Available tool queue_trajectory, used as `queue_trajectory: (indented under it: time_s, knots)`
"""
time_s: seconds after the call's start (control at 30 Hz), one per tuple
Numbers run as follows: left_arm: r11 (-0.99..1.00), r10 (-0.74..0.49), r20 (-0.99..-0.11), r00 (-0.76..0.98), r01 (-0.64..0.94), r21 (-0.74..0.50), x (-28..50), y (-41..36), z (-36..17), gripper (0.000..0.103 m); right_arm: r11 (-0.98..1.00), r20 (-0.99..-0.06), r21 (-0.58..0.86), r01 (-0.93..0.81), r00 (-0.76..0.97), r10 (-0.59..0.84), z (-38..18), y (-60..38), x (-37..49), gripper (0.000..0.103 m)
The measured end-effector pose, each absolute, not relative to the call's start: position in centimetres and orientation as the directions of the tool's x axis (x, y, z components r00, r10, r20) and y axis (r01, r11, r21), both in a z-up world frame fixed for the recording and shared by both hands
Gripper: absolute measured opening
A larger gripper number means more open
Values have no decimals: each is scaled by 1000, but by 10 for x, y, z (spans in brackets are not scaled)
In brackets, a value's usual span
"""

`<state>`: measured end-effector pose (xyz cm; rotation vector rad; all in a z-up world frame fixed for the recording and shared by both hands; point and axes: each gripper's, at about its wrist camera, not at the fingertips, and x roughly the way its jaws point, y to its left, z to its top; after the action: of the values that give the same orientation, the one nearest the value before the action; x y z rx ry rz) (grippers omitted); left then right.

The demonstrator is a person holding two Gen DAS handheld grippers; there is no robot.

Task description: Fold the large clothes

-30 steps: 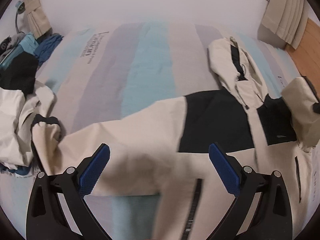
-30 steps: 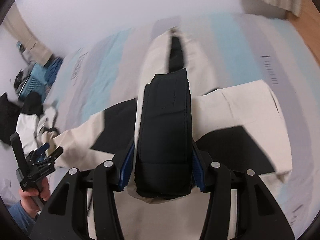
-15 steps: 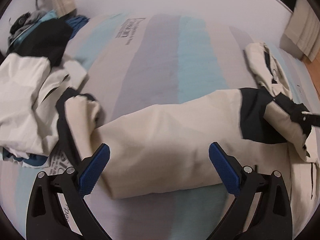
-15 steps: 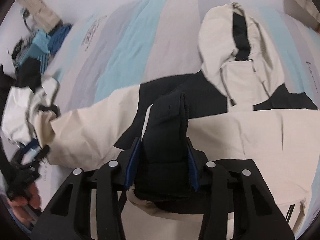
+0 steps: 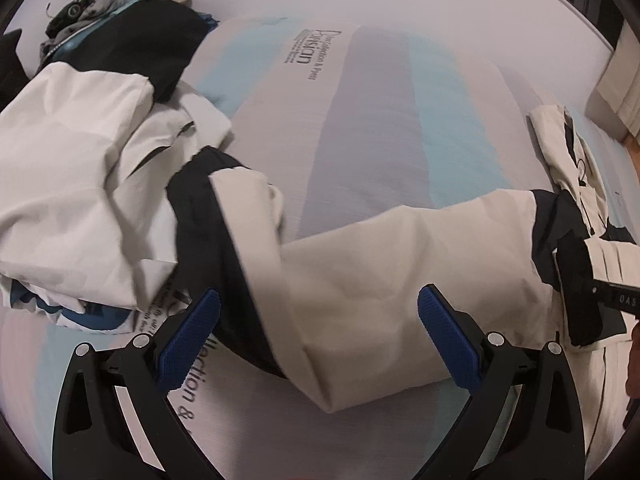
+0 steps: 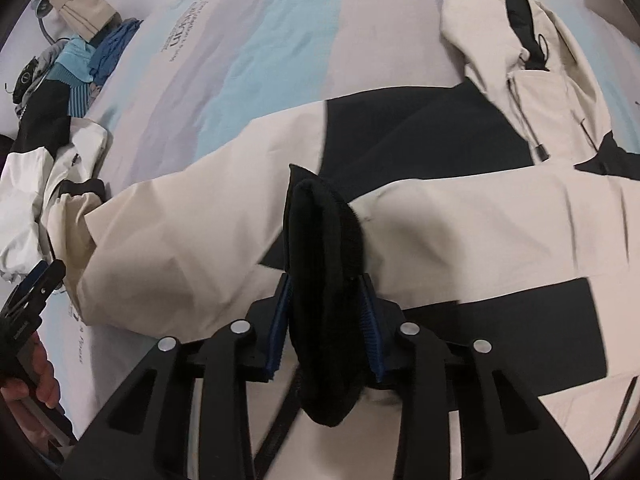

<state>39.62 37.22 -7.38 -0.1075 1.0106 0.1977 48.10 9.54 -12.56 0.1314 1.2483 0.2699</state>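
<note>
Left wrist view: left tool (image 5: 318,336) gapes empty over the cream-and-black jacket's outstretched sleeve (image 5: 400,280) on the striped bed (image 5: 380,112); right tool (image 6: 324,320), jaws closing, pinches the other sleeve's black cuff (image 6: 324,256), which could slip out, spoiling the fold.

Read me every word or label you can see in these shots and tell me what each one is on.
"Parisian": large print on the bedspread, with small lines beside it too blurred to read.
"llection &": cut-off print on the bedspread near the left gripper.
"DAS": partial white letters on the right gripper.
Print in the right wrist view: too blurred.
</note>
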Motion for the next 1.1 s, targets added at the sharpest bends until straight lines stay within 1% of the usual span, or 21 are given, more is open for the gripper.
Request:
queue_trajectory:
  time_s: [0.1, 0.13, 0.17, 0.23, 0.27, 0.5, 0.63, 0.77, 0.83, 0.9, 0.97, 1.0, 1.03, 1.1]
  knots:
    - [972, 125, -848, 515, -233, 2, 393, 386, -74, 97, 960, -913, 247, -130, 302, 276, -124, 106, 474, 41]
    - [972, 127, -848, 515, -237, 2, 392, 389, -74, 97, 959, -911, 252, -129, 302, 280, -124, 109, 472, 48]
    - [970, 130, -847, 515, -242, 1, 391, 393, -75, 97, 960, -911, 249, -127, 306, 276, -124, 112, 469, 52]
    - [968, 133, -851, 508, -252, 0, 388, 400, -77, 97, 964, -910, 229, -133, 324, 261, -121, 117, 463, 67]
    - [966, 129, -853, 505, -260, -8, 386, 405, -79, 97, 967, -909, 219, -134, 332, 252, -119, 119, 460, 71]
    - [956, 117, -864, 490, -290, -35, 389, 423, -90, 97, 973, -901, 174, -149, 374, 219, -98, 108, 439, 72]
    - [953, 113, -860, 498, -300, -49, 408, 430, -94, 97, 976, -897, 161, -146, 392, 206, -87, 93, 433, 77]
    - [952, 133, -861, 490, -305, -26, 431, 435, -104, 96, 978, -898, 143, -150, 395, 192, -81, 79, 432, 77]
    - [947, 133, -863, 487, -318, -34, 438, 439, -108, 96, 979, -899, 137, -152, 397, 187, -80, 73, 433, 77]
    - [940, 141, -865, 482, -340, -36, 446, 443, -108, 93, 981, -902, 131, -146, 393, 179, -82, 68, 434, 77]
    - [937, 150, -866, 476, -348, -29, 452, 445, -108, 81, 982, -905, 128, -138, 388, 173, -85, 64, 434, 77]
    - [935, 165, -871, 463, -353, -11, 455, 446, -109, 78, 983, -907, 129, -134, 385, 172, -86, 62, 435, 77]
    - [934, 175, -873, 454, -357, 1, 456, 446, -110, 71, 983, -907, 131, -131, 385, 172, -87, 60, 435, 77]
    - [933, 176, -873, 455, -359, 1, 456, 446, -108, 65, 984, -906, 128, -125, 389, 167, -88, 57, 435, 77]
